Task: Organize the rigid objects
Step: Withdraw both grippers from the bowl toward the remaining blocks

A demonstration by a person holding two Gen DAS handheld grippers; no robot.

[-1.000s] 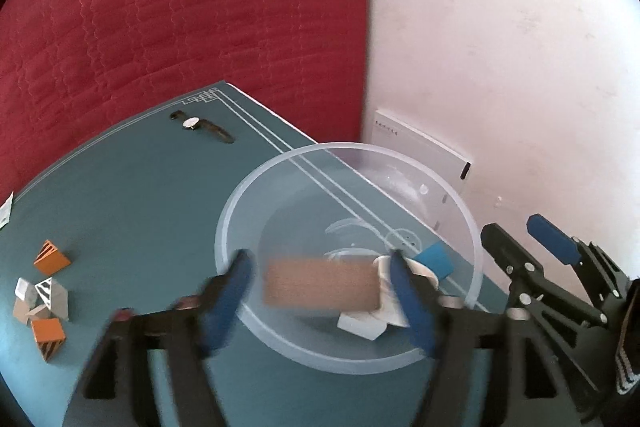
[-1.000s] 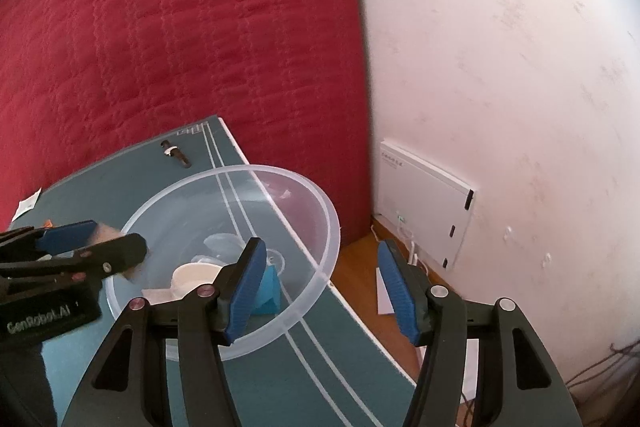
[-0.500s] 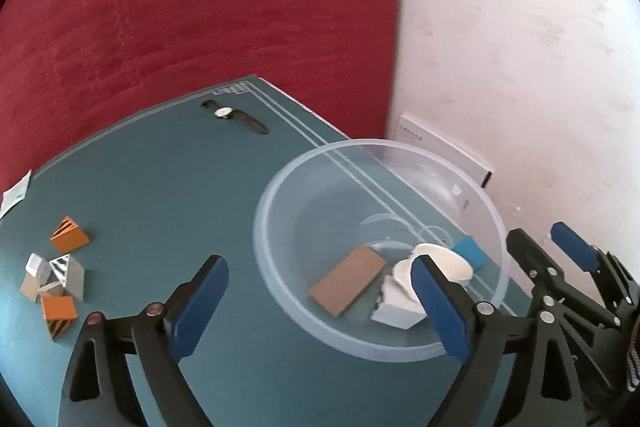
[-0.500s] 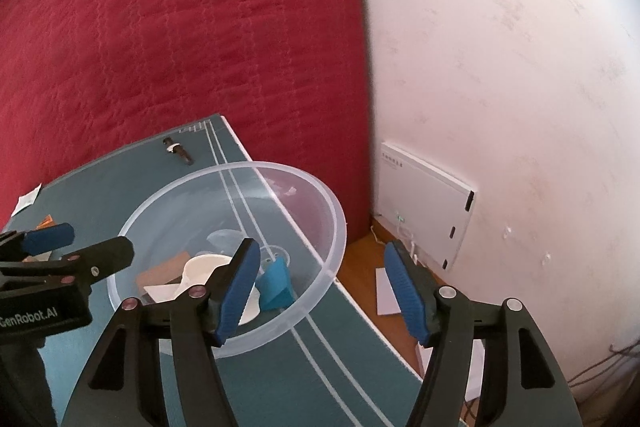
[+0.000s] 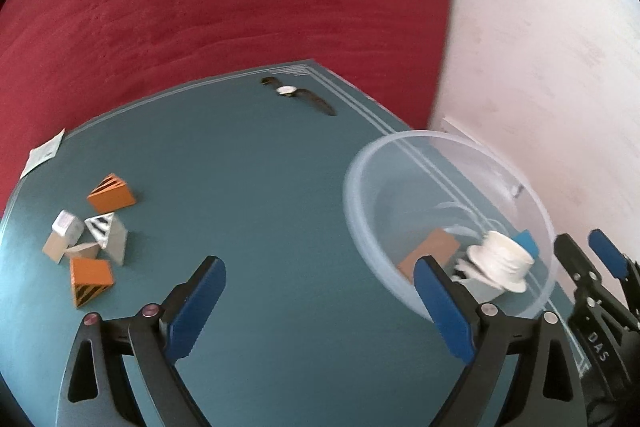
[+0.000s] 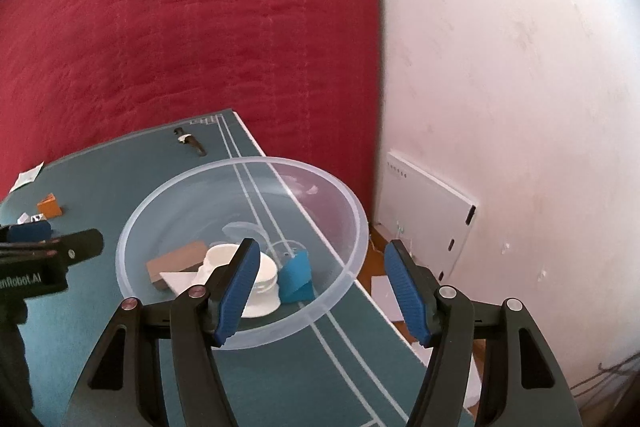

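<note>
Spreading wide with nothing between its blue pads, the left hand-held gripper (image 5: 316, 303) sits at the bottom of its own view above the teal counter (image 5: 248, 195). A clear plastic bowl (image 5: 400, 291) stands at the right of that frame, holding a brown block (image 5: 430, 251), a white cup-like piece (image 5: 502, 259) and a blue wedge (image 6: 296, 273). Loose orange and white blocks (image 5: 86, 239) lie clustered at the left edge of the counter, well apart from the bowl. A wristwatch (image 5: 298, 95) lies near the far corner. The right hand-held gripper (image 6: 320, 287) is also open and empty, low in its frame over the bowl's near rim.
</note>
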